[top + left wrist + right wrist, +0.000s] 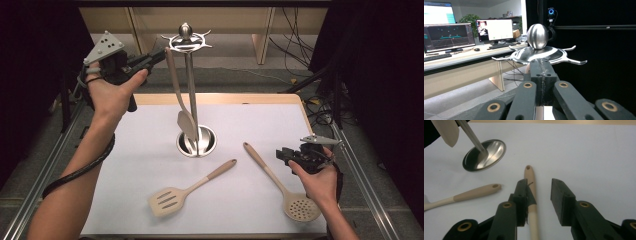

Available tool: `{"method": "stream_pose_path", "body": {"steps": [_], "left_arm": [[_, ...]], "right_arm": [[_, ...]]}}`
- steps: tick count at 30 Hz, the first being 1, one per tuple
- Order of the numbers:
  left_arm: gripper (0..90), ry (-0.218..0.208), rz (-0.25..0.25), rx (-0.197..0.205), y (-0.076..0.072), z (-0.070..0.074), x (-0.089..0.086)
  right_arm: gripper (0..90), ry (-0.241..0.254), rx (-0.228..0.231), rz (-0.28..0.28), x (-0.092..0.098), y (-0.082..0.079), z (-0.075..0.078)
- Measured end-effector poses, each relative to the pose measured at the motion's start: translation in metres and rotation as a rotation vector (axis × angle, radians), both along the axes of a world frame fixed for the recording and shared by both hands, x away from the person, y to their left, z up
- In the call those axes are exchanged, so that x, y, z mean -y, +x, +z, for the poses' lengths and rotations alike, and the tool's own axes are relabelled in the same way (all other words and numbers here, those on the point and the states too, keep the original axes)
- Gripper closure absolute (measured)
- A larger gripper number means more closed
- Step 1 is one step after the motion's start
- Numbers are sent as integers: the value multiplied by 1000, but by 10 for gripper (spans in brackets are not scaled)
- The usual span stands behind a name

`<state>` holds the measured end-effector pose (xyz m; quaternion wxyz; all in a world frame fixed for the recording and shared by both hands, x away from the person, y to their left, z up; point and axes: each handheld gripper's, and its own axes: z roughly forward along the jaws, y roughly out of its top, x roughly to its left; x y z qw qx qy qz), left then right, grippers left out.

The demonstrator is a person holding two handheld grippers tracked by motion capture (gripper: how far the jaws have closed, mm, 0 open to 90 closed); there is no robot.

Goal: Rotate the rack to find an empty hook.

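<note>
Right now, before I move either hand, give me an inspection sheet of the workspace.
Surface: white mat on a wood-edged table, flat.
Job's things: steel utensil stand upright, base on the mat; beige spatula hanging at its top hooks; slotted turner and skimmer lying flat on the mat, apart.
Clutter: nothing seen.
Grippers: left gripper raised at the stand's top, jaws shut on the spatula's handle end; right gripper low beside the skimmer's handle, jaws open, holding nothing.
Cables: black cable trailing along the left forearm; loose cables on the floor behind.
Surroundings: dark curtains at both sides; desk with monitors in the left gripper view.
</note>
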<state>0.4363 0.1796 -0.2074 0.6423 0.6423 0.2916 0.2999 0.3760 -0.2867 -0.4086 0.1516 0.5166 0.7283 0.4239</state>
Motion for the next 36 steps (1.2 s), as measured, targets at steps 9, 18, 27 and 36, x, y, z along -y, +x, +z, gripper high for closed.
{"method": "stream_pose_path", "body": {"steps": [9,18,27,36], "left_arm": [[848,23,-10,6,-7,-2,1],[574,167,-56,-57,-41,-41,-4],[554,296,-114,-189,-55,-102,-2],[541,330,-148,-240,-53,-120,5]], "right_arm": [[675,-4,9,1,1,0,1],[672,27,10,5,5,1,0],[670,36,-4,-12,2,-1,0],[670,11,0,-3,4,0,3]]}}
